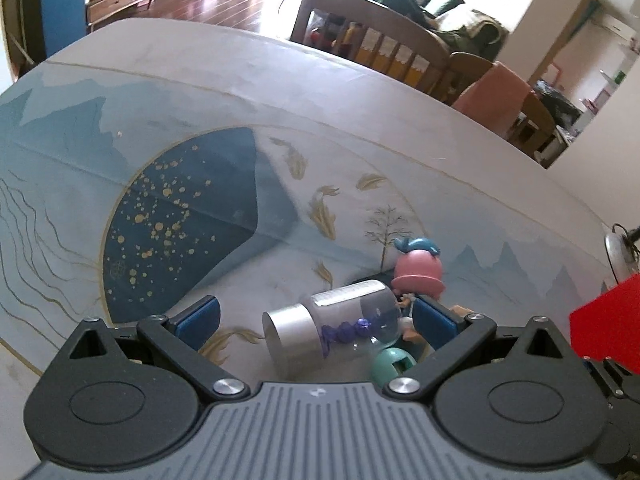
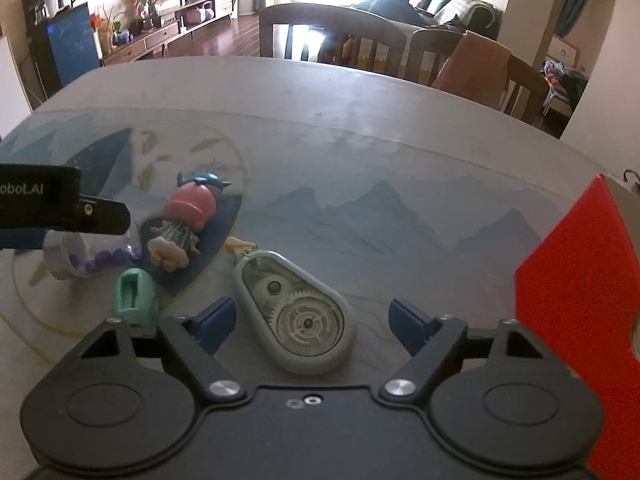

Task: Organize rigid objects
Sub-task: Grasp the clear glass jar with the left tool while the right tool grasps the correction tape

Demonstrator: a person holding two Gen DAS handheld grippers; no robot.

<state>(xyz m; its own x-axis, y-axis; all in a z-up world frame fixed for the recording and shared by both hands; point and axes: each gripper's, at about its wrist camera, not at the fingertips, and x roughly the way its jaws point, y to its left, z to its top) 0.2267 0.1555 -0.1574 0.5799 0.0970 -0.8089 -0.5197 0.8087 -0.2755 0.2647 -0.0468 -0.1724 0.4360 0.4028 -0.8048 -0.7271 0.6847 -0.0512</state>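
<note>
Left hand-held gripper (image 1: 316, 322) angled down over the worktop (image 1: 360, 120), blue pads wide apart. Between them a clear jar (image 1: 340, 320) lies on its side, silver cap toward the left pad, purple beads inside. Pink-hatted figurine (image 1: 420, 274) just behind it; mint green piece (image 1: 390, 364) below. Red box (image 1: 608, 320) at right edge.

Home living/dining room is indicated. A dining table (image 2: 360, 92) with printed cover is ringed by wooden chairs (image 2: 320, 36); a sofa (image 2: 448, 4), sideboard (image 2: 168, 36) and wood floor (image 1: 224, 0) are seen behind.
</note>
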